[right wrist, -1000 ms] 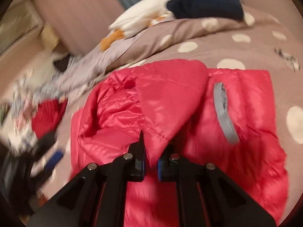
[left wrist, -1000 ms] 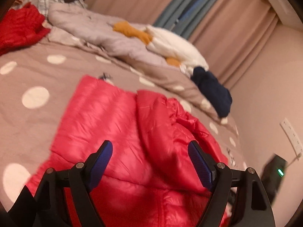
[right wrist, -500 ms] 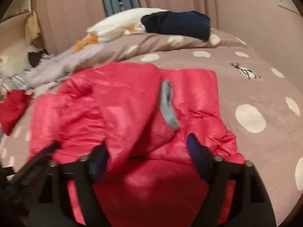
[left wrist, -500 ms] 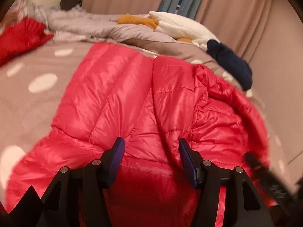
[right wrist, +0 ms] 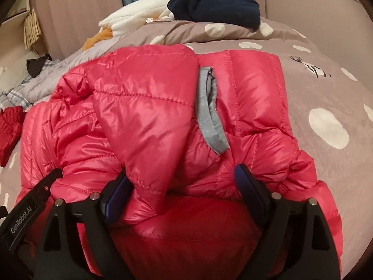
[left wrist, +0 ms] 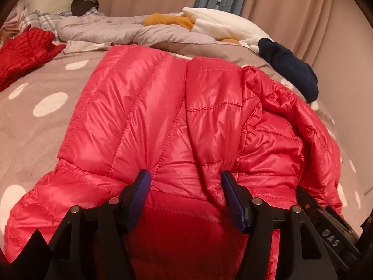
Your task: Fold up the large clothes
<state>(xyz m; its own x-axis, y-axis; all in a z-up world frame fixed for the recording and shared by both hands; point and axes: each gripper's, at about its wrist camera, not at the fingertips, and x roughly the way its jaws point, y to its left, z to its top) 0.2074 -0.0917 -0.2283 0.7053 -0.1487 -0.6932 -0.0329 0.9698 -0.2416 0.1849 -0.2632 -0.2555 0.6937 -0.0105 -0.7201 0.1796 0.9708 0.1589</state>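
A shiny red puffer jacket point(left wrist: 144, 116) lies spread on the polka-dot bed, with a sleeve folded over its middle; it also shows in the right wrist view point(right wrist: 144, 116), where a grey cuff band point(right wrist: 208, 114) lies on it. My left gripper point(left wrist: 185, 182) is open, pressed low onto the jacket with a fold of fabric between its blue pads. My right gripper point(right wrist: 184, 179) is open, with the folded sleeve end lying between its fingers. The right gripper's body point(left wrist: 326, 221) shows at the lower right of the left view.
The brown bedspread with white dots point(left wrist: 35, 107) surrounds the jacket. A red knit garment point(left wrist: 23, 51) lies far left. A grey quilt point(left wrist: 105, 28), a white and orange garment point(left wrist: 219, 23) and a navy garment point(left wrist: 291, 70) lie at the back. Curtains point(left wrist: 291, 4) hang behind.
The right gripper has let go of the sleeve and opened. Both grippers have moved down and closer onto the jacket. The left jaws have narrowed somewhat.
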